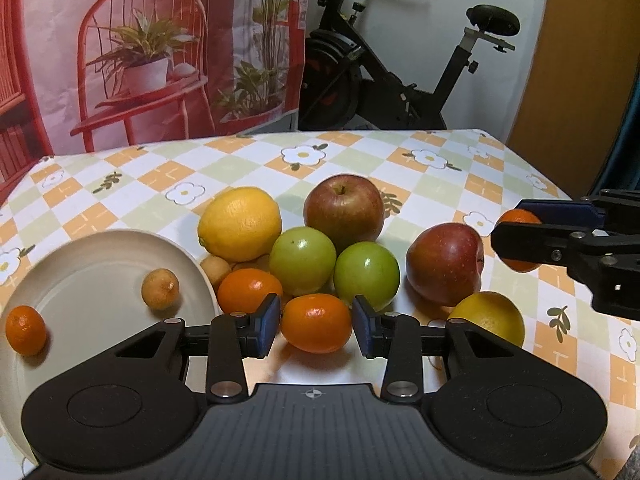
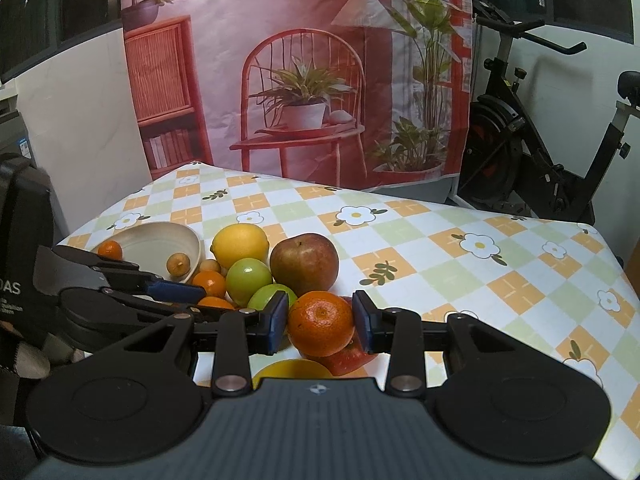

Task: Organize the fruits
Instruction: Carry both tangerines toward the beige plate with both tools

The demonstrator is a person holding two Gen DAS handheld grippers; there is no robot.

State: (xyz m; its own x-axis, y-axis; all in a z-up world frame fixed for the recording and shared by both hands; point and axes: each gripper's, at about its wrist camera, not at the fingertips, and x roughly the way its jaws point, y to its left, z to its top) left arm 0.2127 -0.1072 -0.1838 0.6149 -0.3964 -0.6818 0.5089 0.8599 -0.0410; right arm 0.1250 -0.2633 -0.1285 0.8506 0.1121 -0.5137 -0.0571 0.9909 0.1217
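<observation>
The right tool (image 2: 320, 326) is clamping a tangerine (image 2: 320, 328) above the fruit pile, right of the cream bowl (image 1: 100, 248). The left tool (image 1: 314, 324) is sitting parted around another tangerine (image 1: 316, 323) on the surface (image 1: 440, 184), not quite touching; two green apples (image 1: 302, 260) are crowding just behind it.
</observation>
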